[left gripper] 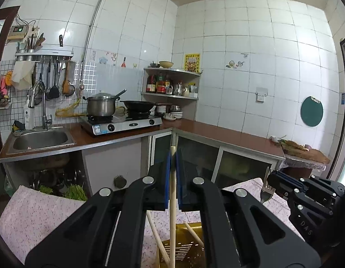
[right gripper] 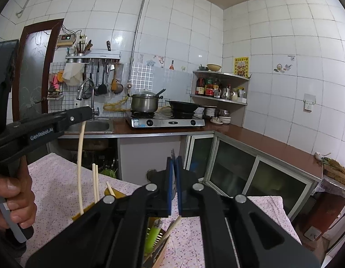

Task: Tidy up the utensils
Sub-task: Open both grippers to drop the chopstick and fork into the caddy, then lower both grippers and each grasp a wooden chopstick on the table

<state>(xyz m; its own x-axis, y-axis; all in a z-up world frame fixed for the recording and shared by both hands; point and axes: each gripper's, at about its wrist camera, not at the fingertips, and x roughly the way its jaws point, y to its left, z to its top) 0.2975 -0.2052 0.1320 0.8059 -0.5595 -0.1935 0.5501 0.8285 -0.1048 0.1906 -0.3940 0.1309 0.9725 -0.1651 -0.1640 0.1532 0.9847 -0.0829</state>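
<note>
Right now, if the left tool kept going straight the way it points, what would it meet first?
Probably the cabinet doors under the counter corner. The left tool, shut on a chopstick, shows only open air before them, though depth is unclear.

Table w/ pink floral cloth (left gripper: 38, 212); yellow utensil basket (left gripper: 190, 243) on it (chopsticks inside).

Left tongs (left gripper: 173, 156): matt black plastic w/ blue rubbery pads, shiny metal rivets. Chopstick (left gripper: 172, 212) in them: pale, smooth wood. Right tongs (right gripper: 174, 159): same matt black plastic. Fork (left gripper: 266, 192): polished metal. Yellow basket (left gripper: 190, 245): slotted plastic, semi-gloss. Tablecloth (left gripper: 38, 214): matt pink speckled cloth. Pot (left gripper: 100, 106): brushed steel. Wall tiles (left gripper: 239, 33): white, glossy. Kitchen counter (left gripper: 228, 135): smooth, reddish-brown, slight sheen.
</note>
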